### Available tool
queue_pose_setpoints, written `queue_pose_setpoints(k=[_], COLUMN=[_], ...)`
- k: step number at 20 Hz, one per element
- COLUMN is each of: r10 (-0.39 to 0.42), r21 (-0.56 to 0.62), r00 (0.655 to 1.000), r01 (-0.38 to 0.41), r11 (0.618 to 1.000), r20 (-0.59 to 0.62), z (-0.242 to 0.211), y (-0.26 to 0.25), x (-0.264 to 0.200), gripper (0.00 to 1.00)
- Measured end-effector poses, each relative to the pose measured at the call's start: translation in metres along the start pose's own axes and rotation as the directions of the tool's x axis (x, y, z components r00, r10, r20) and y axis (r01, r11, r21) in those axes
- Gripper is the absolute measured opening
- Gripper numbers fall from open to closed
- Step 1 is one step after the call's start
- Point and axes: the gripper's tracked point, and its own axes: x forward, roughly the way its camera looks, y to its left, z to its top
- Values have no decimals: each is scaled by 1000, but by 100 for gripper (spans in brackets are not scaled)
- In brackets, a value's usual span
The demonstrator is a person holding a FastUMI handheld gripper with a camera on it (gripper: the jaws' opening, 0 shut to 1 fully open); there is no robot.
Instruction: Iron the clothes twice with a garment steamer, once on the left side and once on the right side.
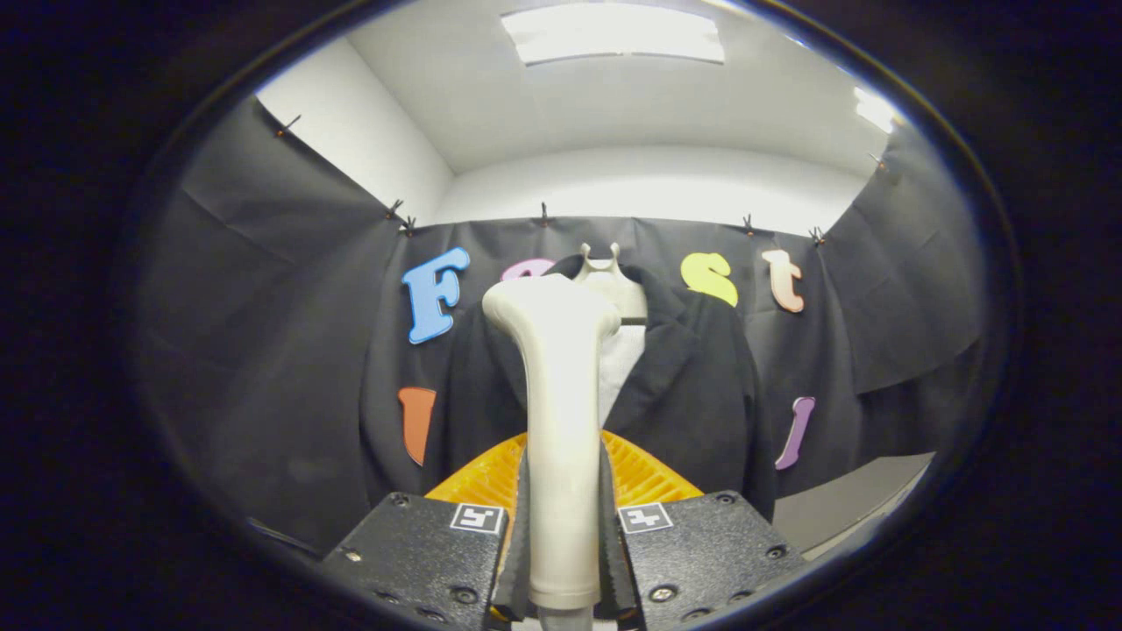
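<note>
1. my gripper [561,561] sits nearest the lens, its two fingers clamped on either side of the handle of the pale garment steamer [559,421], which rises upright between them.

2. the steamer's head flares out at the top and points toward the clothes; whether it touches the cloth i cannot tell from here.

3. just beyond the fingers lies a ribbed orange tray [644,478], low and behind the handle.

4. the task's thing, a dark jacket [701,386], hangs on a pale hanger [614,272] against the booth's black wall, straight ahead, with a white inner panel [624,364] showing between its lapels.

5. the steamer head stands before the jacket's left half, close to the lapel, so i judge the step in hand to be the left-side pass, either starting or near its top.

6. to do it well, i would keep the grip firm so the handle does not twist, hold the head flat to the cloth, and draw it down in one slow, straight line along the left front.

7. i would stay clear of the hanger and avoid dragging the jacket off centre, since a swinging garment would spoil the right-side pass that remains.
</note>
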Motion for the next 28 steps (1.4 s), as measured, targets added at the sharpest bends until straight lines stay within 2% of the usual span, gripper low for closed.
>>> queue_pose_setpoints(k=[5,11,21,28], r10=[0,-17,-71,-115], r21=[-72,-143,-192,-209], r00=[997,999,994,979], r01=[5,23,55,79], r11=[997,990,980,975], r20=[73,43,-78,-168], z=[17,-4,-75,-115], y=[21,35,22,7], x=[46,78,41,10], gripper=[34,34,34,34])
